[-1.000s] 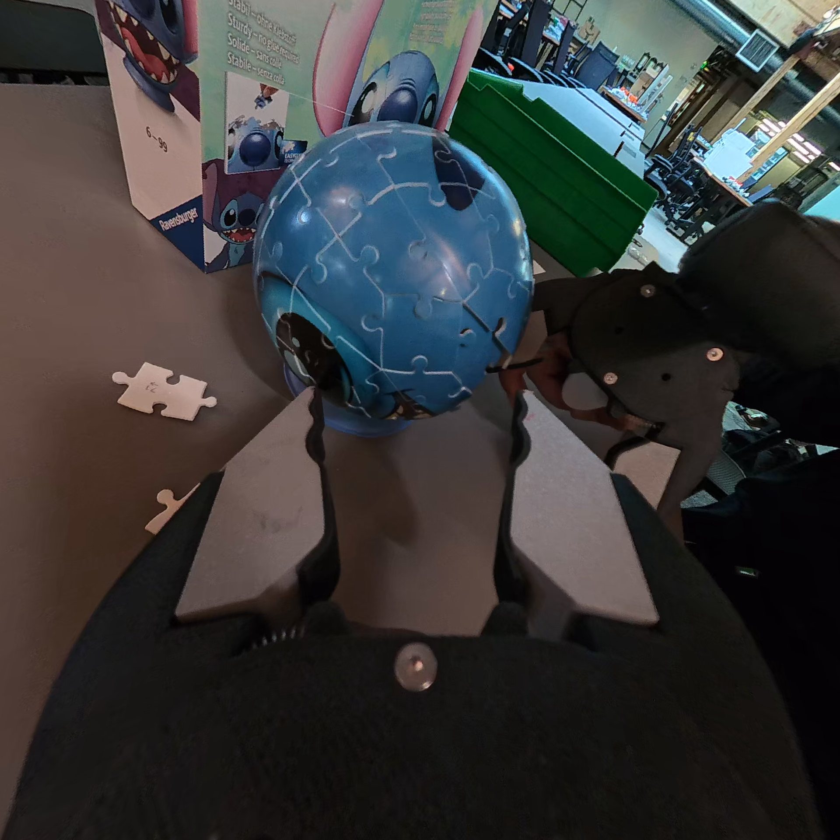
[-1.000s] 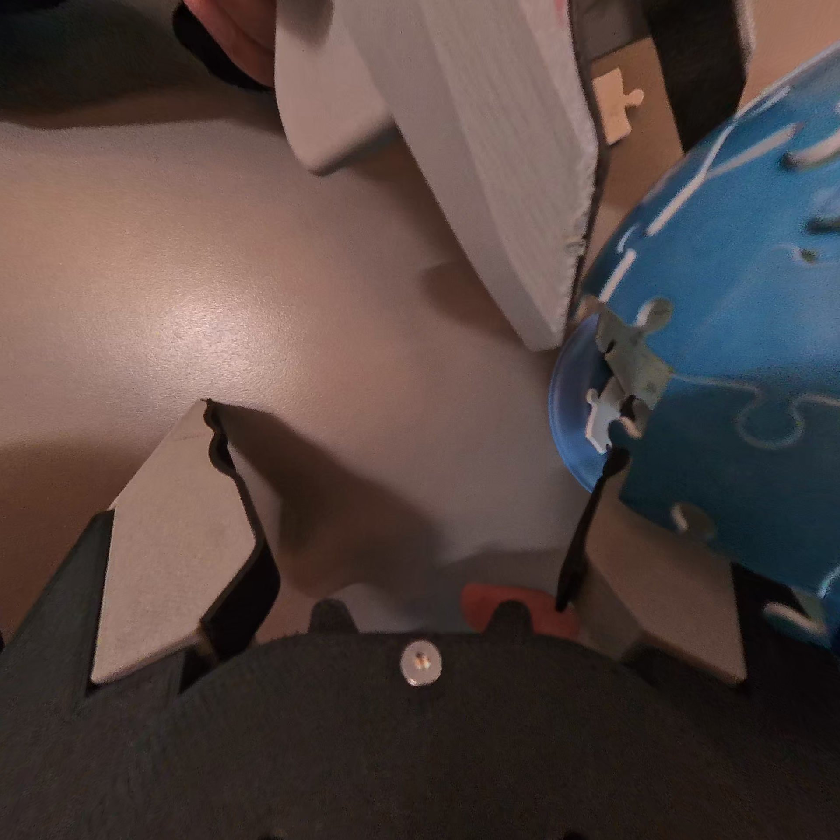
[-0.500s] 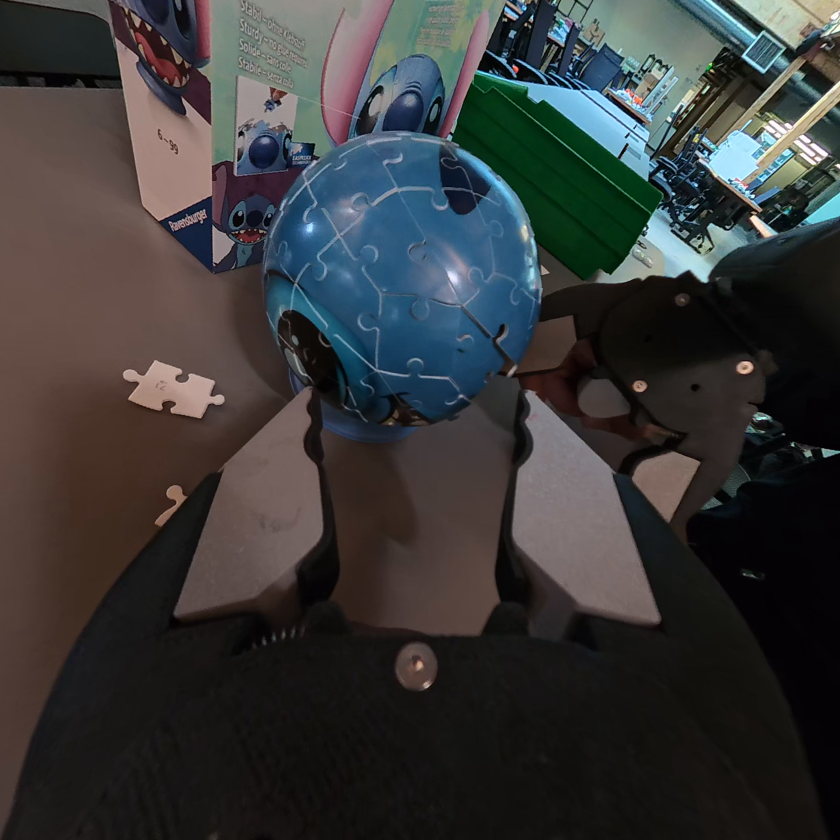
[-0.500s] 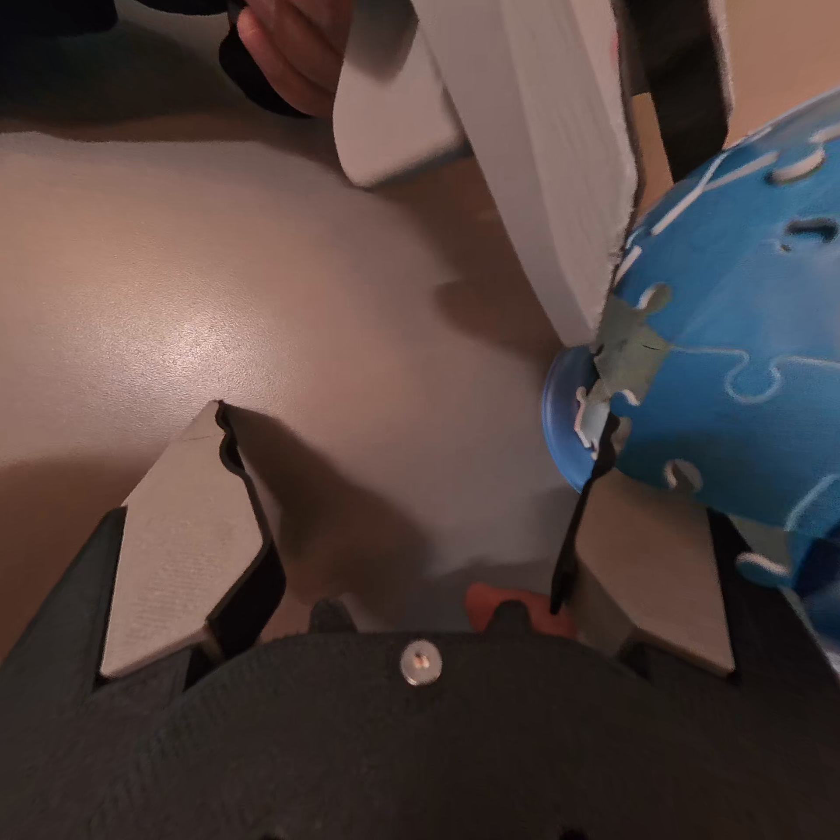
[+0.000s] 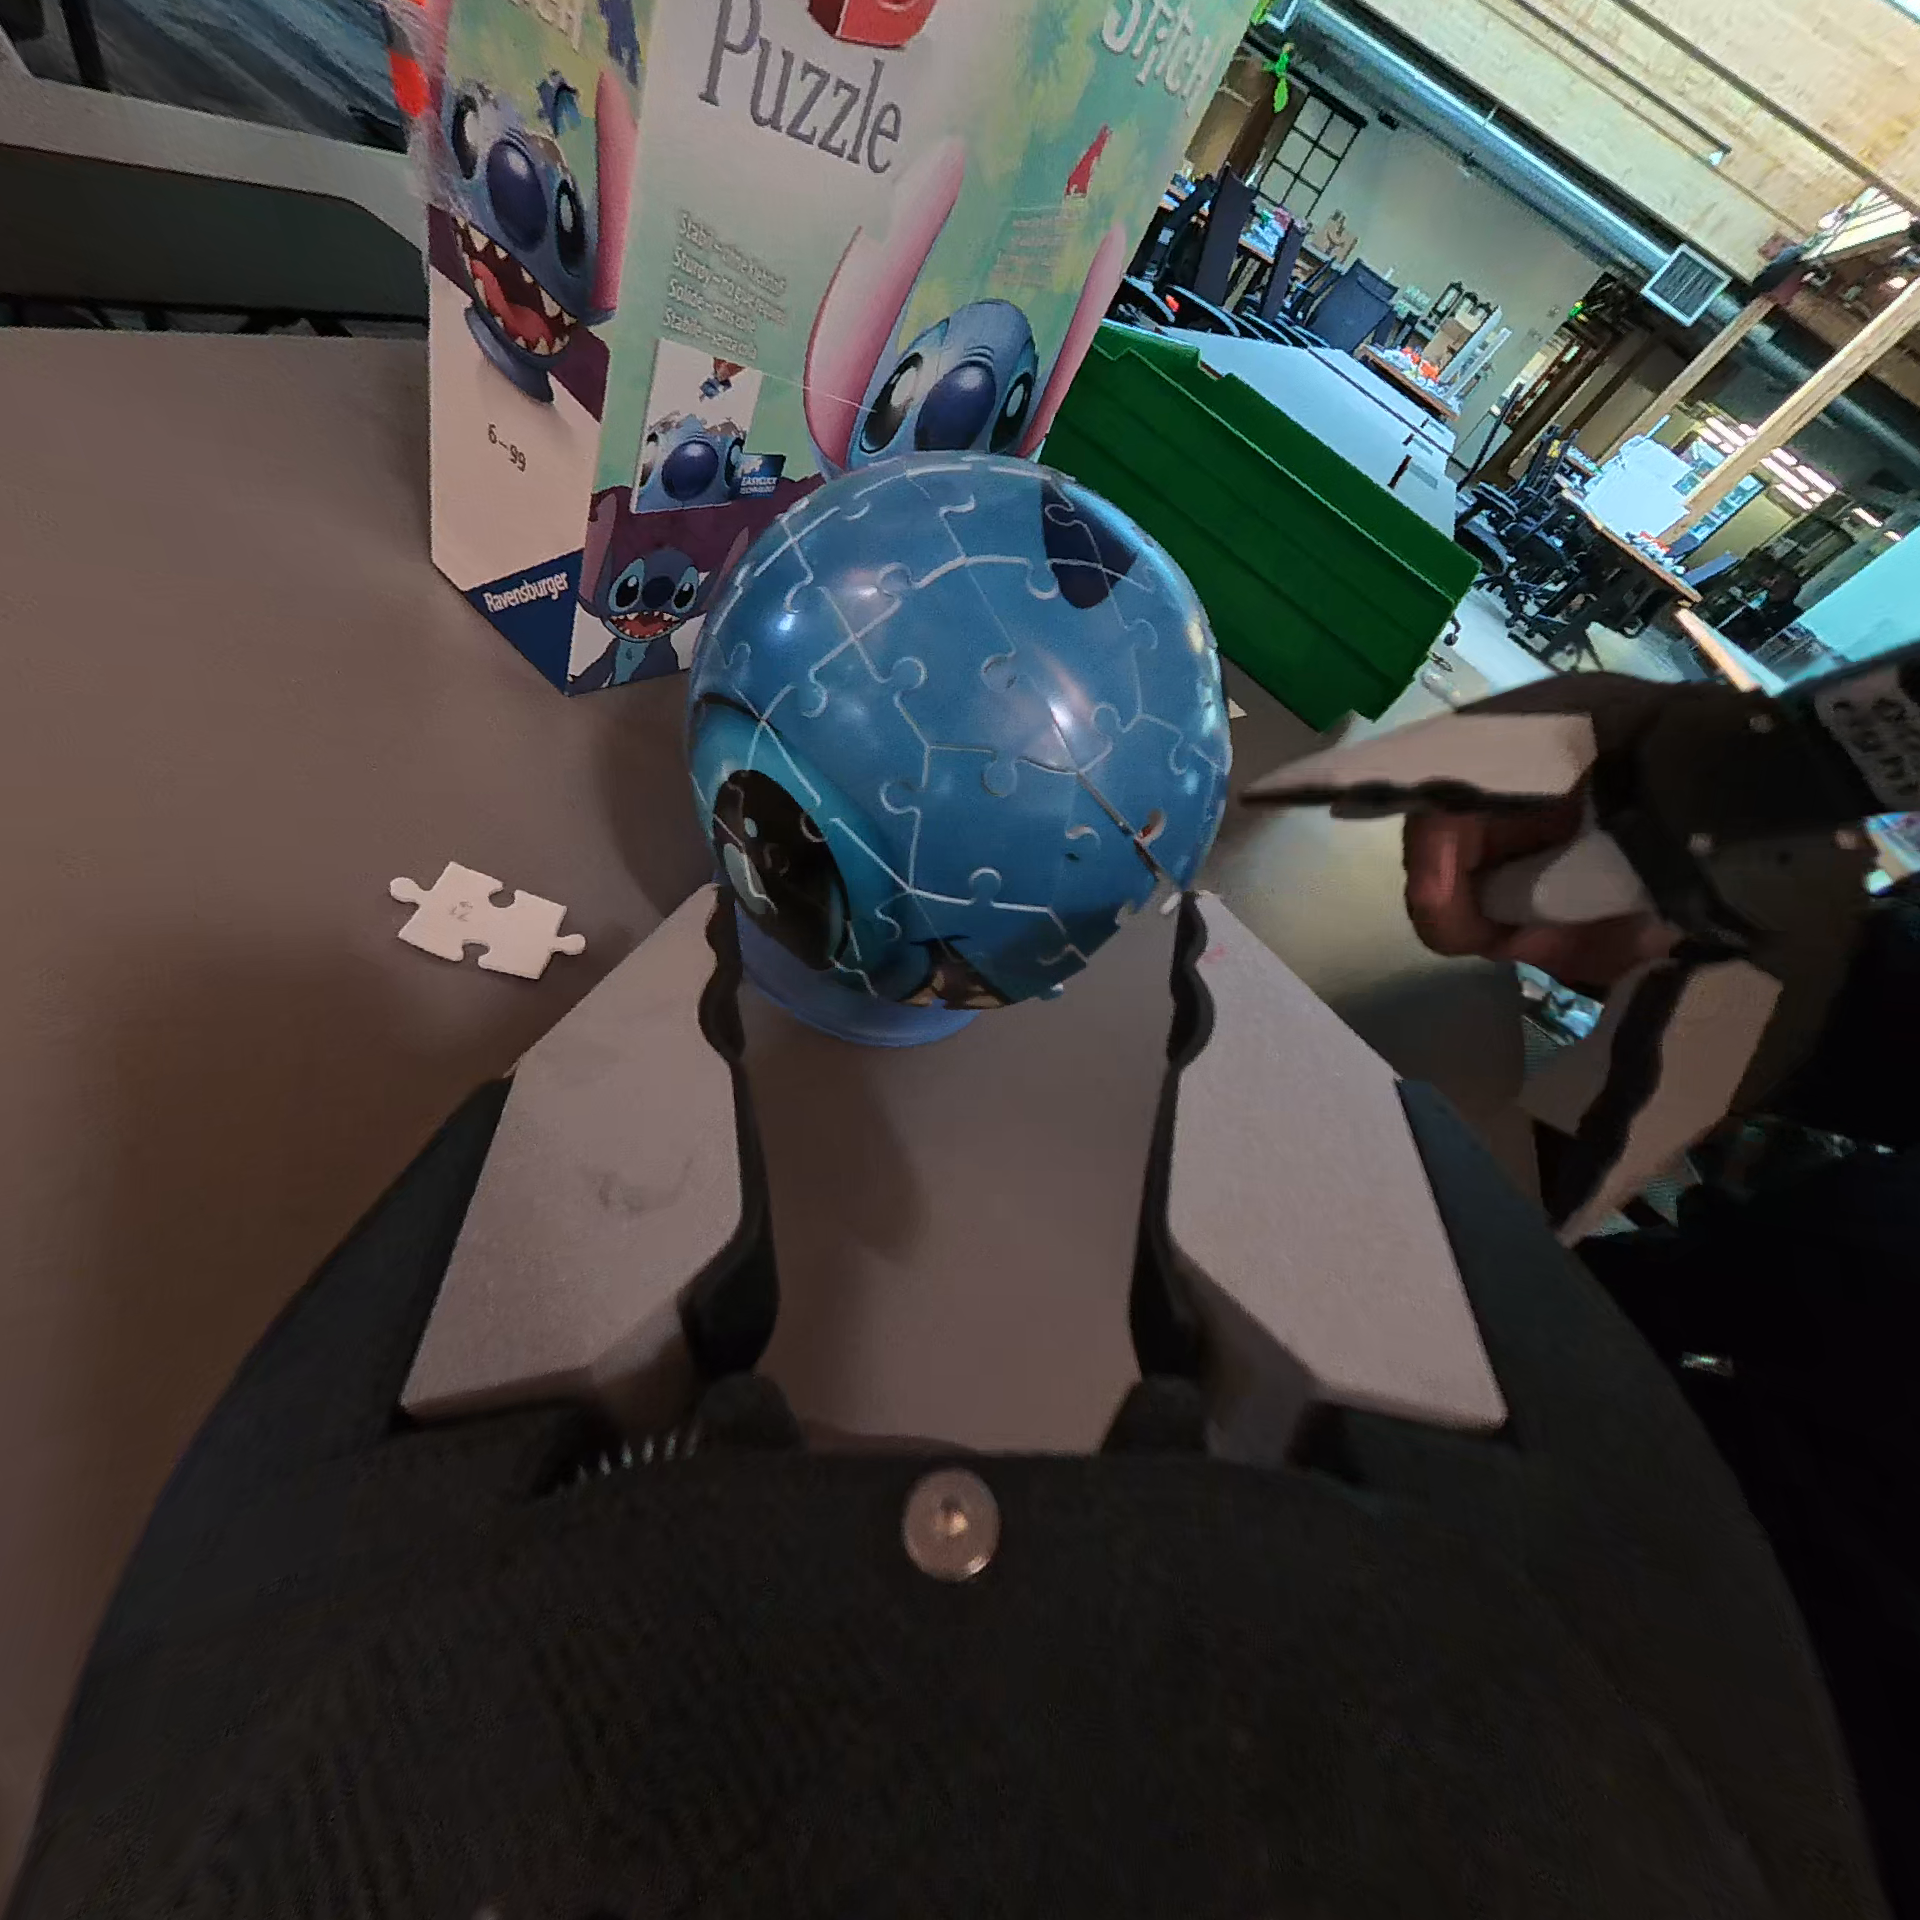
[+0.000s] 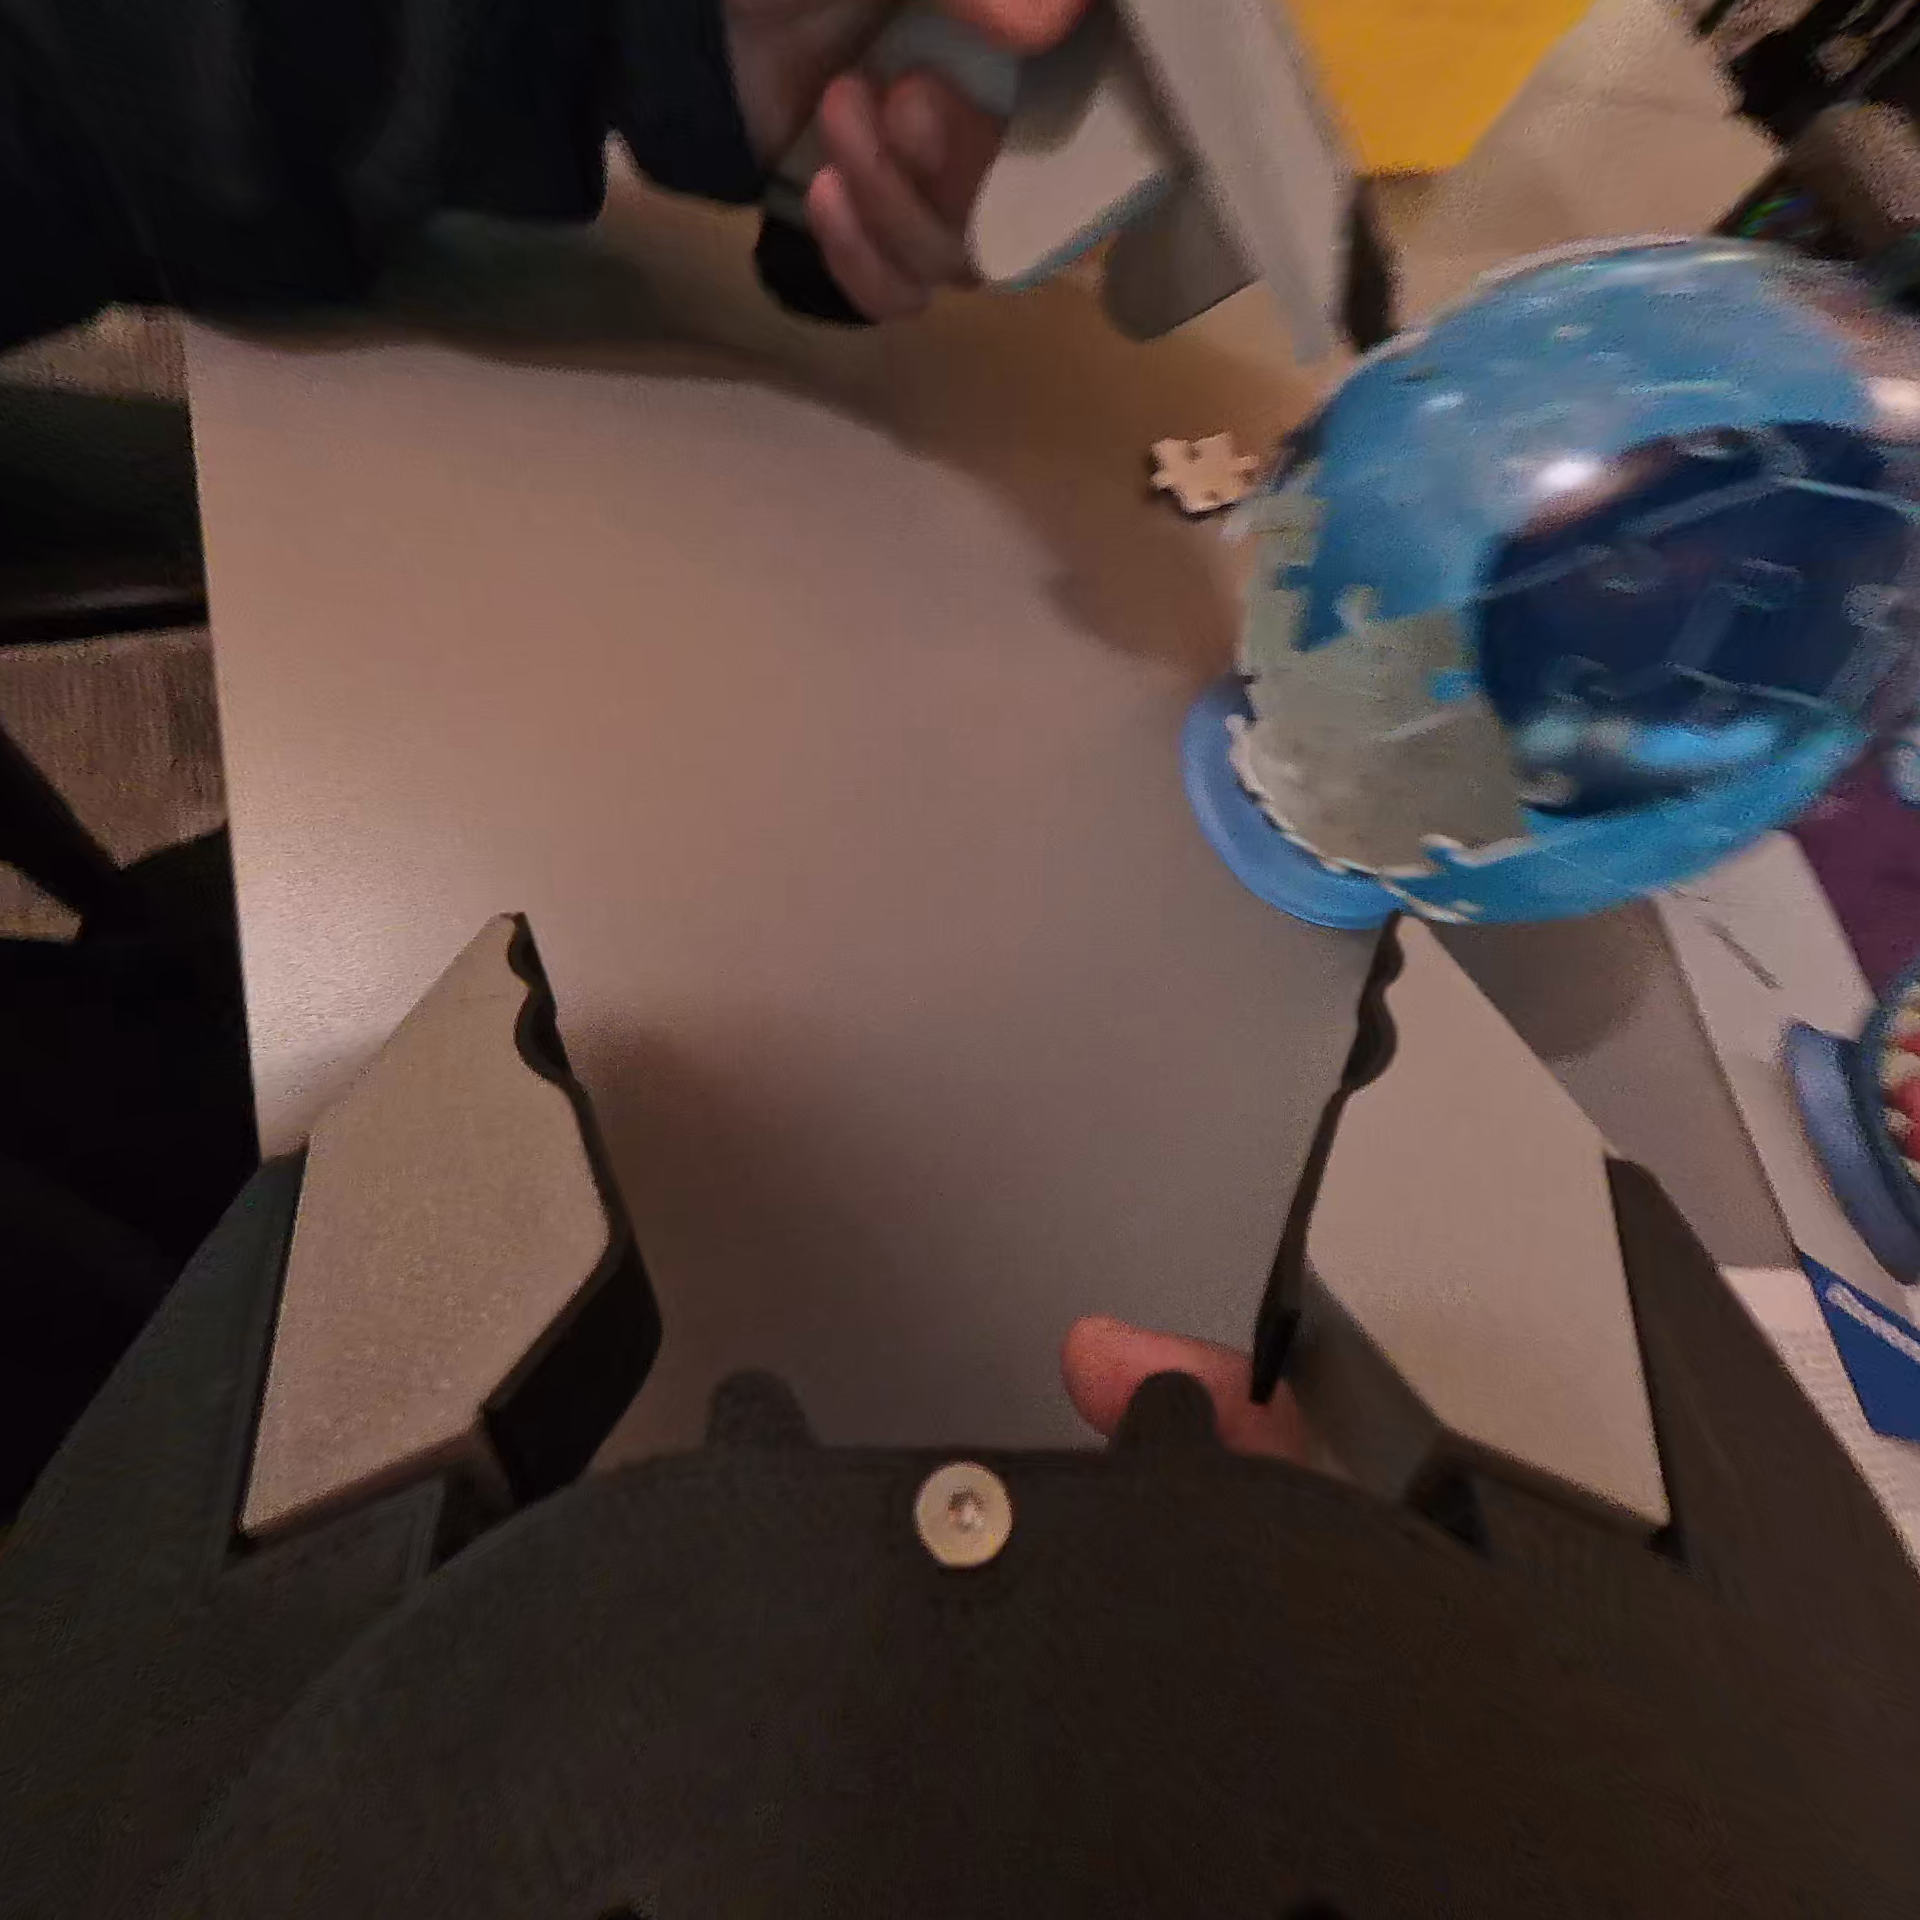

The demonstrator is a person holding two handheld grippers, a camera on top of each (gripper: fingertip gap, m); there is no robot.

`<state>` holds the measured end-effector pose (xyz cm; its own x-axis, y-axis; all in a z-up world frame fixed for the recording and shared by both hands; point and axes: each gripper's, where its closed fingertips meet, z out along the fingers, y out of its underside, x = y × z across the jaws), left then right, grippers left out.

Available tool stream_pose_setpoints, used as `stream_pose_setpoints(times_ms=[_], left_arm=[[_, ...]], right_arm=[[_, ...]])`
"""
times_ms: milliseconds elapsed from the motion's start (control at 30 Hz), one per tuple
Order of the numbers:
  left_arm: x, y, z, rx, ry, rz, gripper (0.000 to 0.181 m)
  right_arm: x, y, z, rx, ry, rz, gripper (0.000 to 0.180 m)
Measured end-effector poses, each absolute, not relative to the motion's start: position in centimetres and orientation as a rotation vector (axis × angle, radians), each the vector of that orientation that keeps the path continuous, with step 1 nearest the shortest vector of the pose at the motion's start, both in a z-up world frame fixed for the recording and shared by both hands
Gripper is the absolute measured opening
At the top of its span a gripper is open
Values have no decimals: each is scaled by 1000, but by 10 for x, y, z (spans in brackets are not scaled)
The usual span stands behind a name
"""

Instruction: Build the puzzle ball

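While both grippers stand empty, we note the puzzle ball [image 5: 956, 748] seated on its blue stand [image 5: 862, 1023].
Left gripper [image 5: 951, 914] gapes at the ball's base; right gripper [image 6: 951, 935] spread wide beside it.

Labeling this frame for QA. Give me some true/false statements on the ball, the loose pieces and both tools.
1. The puzzle ball sits on a blue stand. True.
2. The left tool is shut on the ball. False: it is open, its fingertips either side of the ball's lower part, and contact cannot be told.
3. A white loose piece lies flat on the table to the left of the ball. True.
4. The right tool holds a puzzle piece. False: it is open and empty.
5. The puzzle box lies flat in front of the ball. False: it stands upright behind it.
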<state>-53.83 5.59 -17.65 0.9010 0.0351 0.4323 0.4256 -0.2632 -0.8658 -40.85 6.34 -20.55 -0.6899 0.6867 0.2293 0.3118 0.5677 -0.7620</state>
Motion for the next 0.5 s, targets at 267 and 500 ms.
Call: stream_pose_setpoints(times_ms=[267, 500], left_arm=[[-546, 55, -183, -1811, -367, -366, 82], [-555, 51, -173, -1739, -411, -351, 82]], right_arm=[[-421, 142, -184, -982, -2083, 1322, 156], [-424, 172, -181, -909, -2008, 1346, 156]])
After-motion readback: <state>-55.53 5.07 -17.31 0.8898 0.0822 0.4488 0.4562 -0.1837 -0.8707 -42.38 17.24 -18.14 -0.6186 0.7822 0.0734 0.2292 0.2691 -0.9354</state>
